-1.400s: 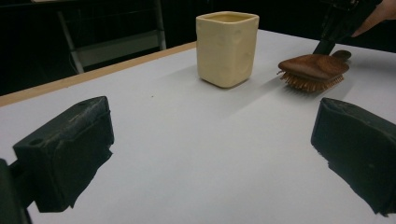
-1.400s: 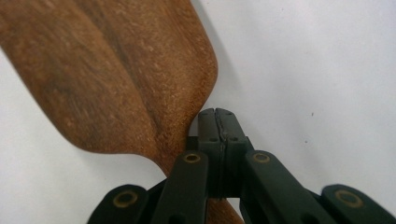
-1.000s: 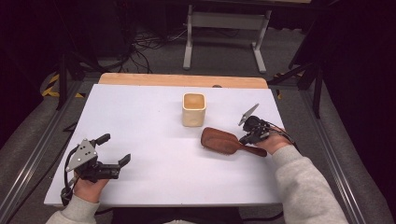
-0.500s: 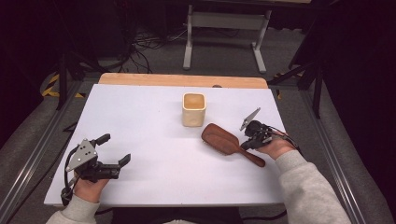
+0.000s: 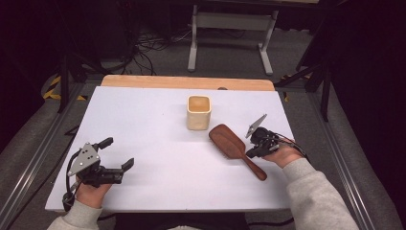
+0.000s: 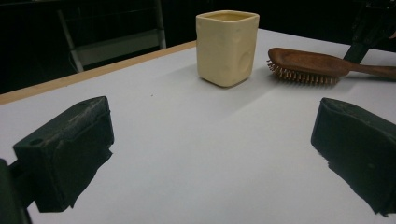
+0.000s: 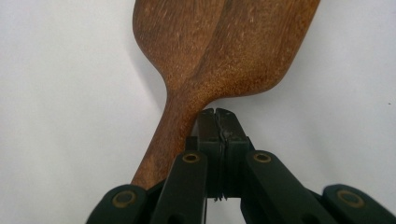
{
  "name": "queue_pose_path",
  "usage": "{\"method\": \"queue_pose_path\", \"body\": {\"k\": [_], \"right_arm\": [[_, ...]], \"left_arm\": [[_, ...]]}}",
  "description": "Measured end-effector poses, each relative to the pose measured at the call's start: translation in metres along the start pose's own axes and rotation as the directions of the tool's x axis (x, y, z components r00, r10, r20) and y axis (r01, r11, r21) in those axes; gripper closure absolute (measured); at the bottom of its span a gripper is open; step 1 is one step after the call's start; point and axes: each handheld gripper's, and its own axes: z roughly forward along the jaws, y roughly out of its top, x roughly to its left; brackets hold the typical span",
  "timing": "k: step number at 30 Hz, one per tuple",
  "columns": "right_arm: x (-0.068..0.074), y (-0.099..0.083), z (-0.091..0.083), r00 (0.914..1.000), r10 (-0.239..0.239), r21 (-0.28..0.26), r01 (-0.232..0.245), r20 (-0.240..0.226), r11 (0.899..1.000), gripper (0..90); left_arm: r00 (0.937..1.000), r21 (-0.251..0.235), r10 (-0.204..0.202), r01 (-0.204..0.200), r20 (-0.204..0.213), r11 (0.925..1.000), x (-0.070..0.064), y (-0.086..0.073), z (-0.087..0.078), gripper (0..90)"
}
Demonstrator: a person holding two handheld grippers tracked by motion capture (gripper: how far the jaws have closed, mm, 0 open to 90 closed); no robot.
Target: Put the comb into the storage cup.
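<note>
1. In the high view, a brown wooden hairbrush is seen lying on the white tabletop, toward the right side. Its wide head is close to a pale yellow cup, just beside it but not touching. Its handle is pointed toward the near right.
2. In the same view, the right gripper is seen at the handle of the hairbrush, just by the neck. The left gripper is held low at the near left, well apart from the hairbrush and the cup. Its jaws are spread wide and nothing is between them.
3. In the left gripper view, the two black jaws are seen far apart at the bottom corners, with bare tabletop between them. The cup is seen standing upright farther off. The hairbrush is seen to the right of it, bristles down.
4. In the right gripper view, the jaws of the right gripper are pressed together, with nothing between them. Their tips are set against the side of the hairbrush, where the handle meets the head.
</note>
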Motion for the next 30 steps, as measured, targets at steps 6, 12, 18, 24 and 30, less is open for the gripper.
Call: {"method": "queue_pose_path", "body": {"k": [6, 12, 18, 24, 30], "right_arm": [[0.004, -0.002, -0.009, 0.9981, 0.026, -0.036, -0.024, 0.056, 0.999, 76.7], [0.014, -0.002, -0.019, 0.9898, 0.053, -0.073, -0.043, 0.132, 0.996, 49.7], [0.022, 0.001, -0.016, 0.9877, 0.084, -0.075, -0.074, 0.132, 0.994, 9.7], [0.027, 0.001, -0.012, 0.9829, 0.122, -0.088, -0.111, 0.138, 0.99, 0.1], [0.032, -0.002, -0.007, 0.98, 0.148, -0.126, -0.132, 0.133, 0.983, 0.1]], "left_arm": [[1.0, 0.0, -0.001, 0.001, -0.001, 1.0, 0.0, 0.0, 0.0, 0.2], [1.0, 0.0, 0.0, 0.0, 0.0, 1.0, 0.0, 0.0, 0.0, 0.2], [1.0, 0.0, 0.001, -0.001, -0.001, 1.0, 0.0, 0.0, 0.0, 0.2], [1.0, -0.001, 0.0, 0.0, -0.001, 1.0, -0.001, 0.0, 0.0, 0.2], [1.0, -0.001, 0.001, -0.001, -0.001, 1.0, -0.001, 0.0, 0.0, 0.2]]}}
